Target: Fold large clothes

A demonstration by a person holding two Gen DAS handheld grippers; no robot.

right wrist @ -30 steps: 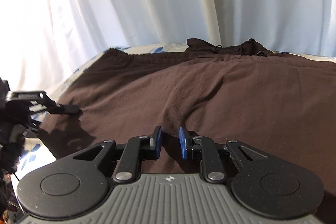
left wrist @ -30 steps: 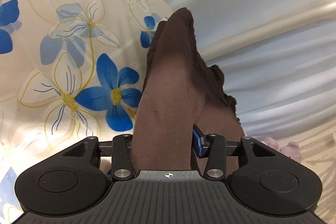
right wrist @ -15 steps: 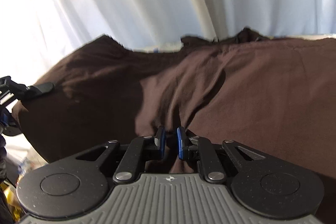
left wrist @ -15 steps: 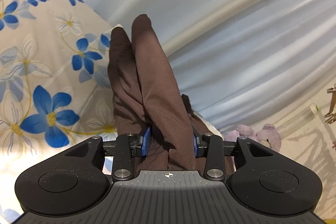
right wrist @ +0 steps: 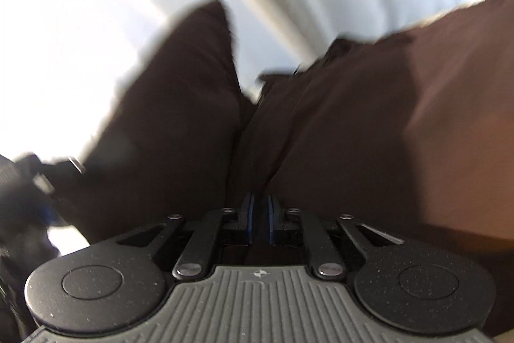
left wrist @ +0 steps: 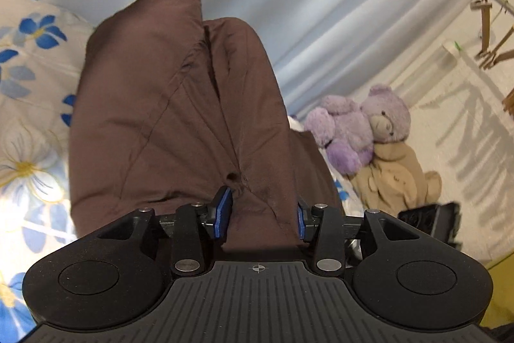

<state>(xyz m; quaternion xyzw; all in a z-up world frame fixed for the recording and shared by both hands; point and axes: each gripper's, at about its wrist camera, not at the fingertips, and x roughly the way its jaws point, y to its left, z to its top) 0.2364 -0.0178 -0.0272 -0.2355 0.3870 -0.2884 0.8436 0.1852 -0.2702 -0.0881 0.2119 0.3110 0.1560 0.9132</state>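
Up front in the left wrist view, the left gripper (left wrist: 260,216) clamps a bunched brown garment (left wrist: 167,118) above the floral bedsheet (left wrist: 29,124); only here, a purple teddy bear (left wrist: 359,124) sits far right. Right wrist view, blurred: the right gripper (right wrist: 260,217), its jaws just closing, pinches the cloth.

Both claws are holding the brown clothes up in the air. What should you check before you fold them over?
1. Left gripper has the brown garment: ok, a thick bunch sits between its blue pads, though the jaws have just been opening a little.
2. Right gripper has it too: ok, the jaws have been closing on a thin pinch of cloth.
3. Cloth lifted off the floral bedsheet: ok.
4. Cloth smooth between the grippers: not ok, it sags and creases.
5. Purple teddy bear clear of the cloth: ok, off to the side.
6. Landing spot free: cannot tell, the cloth hides it.
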